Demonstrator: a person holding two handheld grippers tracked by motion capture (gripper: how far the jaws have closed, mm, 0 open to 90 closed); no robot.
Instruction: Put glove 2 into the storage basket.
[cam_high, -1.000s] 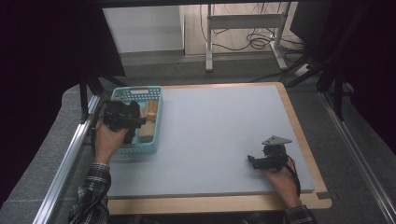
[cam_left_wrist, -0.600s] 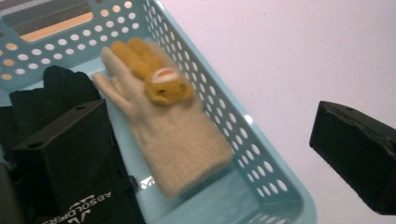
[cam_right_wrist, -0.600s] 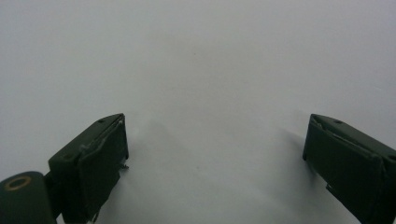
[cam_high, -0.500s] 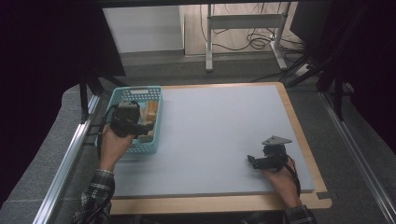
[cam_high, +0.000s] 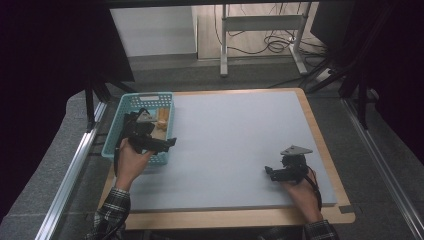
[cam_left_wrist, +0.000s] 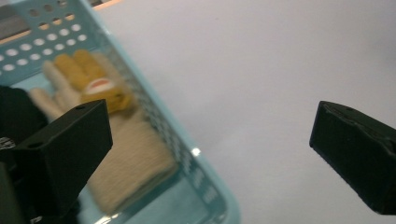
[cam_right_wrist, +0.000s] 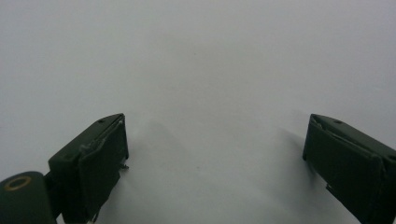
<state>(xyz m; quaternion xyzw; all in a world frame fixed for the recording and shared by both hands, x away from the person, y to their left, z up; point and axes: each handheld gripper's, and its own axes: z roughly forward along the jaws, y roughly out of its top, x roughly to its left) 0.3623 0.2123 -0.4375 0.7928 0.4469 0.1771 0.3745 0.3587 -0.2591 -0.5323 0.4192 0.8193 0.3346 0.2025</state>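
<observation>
A teal plastic basket (cam_high: 113, 144) stands at the left edge of the grey mat (cam_high: 235, 135). In it lies a beige knitted glove (cam_left_wrist: 133, 161) with yellow-orange fingers (cam_high: 162, 118), and something dark lies beside it (cam_left_wrist: 16, 114). My left gripper (cam_high: 170, 143) hovers over the basket's near right rim, pointing out over the mat. Its jaws stand wide open with nothing between them (cam_left_wrist: 210, 154). My right gripper (cam_high: 268, 173) rests low at the mat's near right, open and empty (cam_right_wrist: 215, 158), pointing left.
The mat lies on a wooden tabletop (cam_high: 225, 218) whose border shows around it. Metal rails (cam_high: 75, 165) run along both sides of the table. Behind the table stand a white table frame (cam_high: 260, 30) and loose cables on the floor.
My left gripper has come back from over the basket's middle to its near right rim and swung toward the mat. The right gripper has stayed still.
</observation>
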